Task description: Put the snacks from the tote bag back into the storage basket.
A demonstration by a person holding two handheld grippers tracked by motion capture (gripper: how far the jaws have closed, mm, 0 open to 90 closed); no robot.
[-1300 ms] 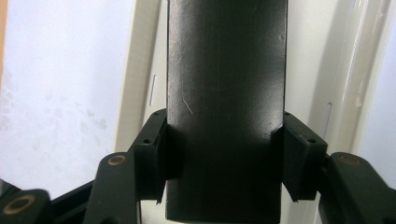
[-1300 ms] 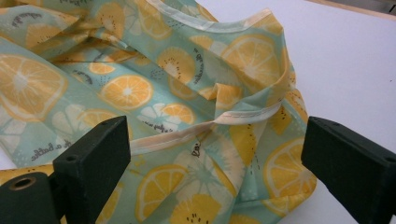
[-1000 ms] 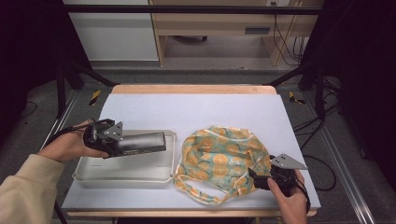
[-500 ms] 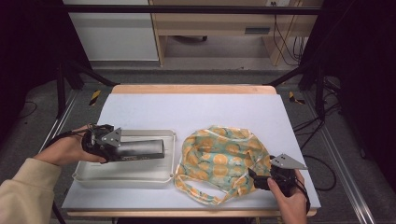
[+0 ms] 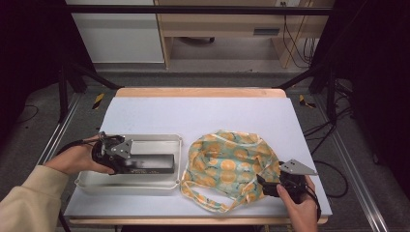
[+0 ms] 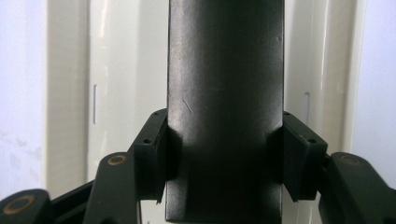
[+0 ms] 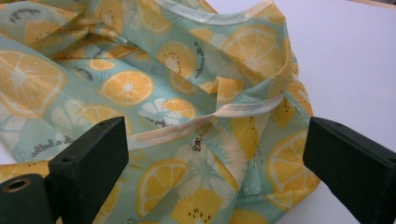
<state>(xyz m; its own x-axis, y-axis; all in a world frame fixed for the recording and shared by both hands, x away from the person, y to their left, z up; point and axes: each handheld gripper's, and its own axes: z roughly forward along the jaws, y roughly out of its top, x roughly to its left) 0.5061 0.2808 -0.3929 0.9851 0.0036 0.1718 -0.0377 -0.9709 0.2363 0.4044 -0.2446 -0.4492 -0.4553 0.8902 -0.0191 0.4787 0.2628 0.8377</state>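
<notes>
The left claw (image 6: pixel 224 168) is clamping a long dark box (image 6: pixel 225 93) across its two narrow sides and holding it just over the white tray (image 5: pixel 96 182) at the left of the bench (image 5: pixel 203 111); the box is looking stiff, flat-sided and fairly smooth, so gripping near one end as here could be letting it tip or slip. The right claw (image 7: pixel 212 154) is standing wide apart over the near edge of the soft citrus-print cloth bag (image 5: pixel 227 162), which is lying limp and light beside the tray, best pinched at its hem or strap
</notes>
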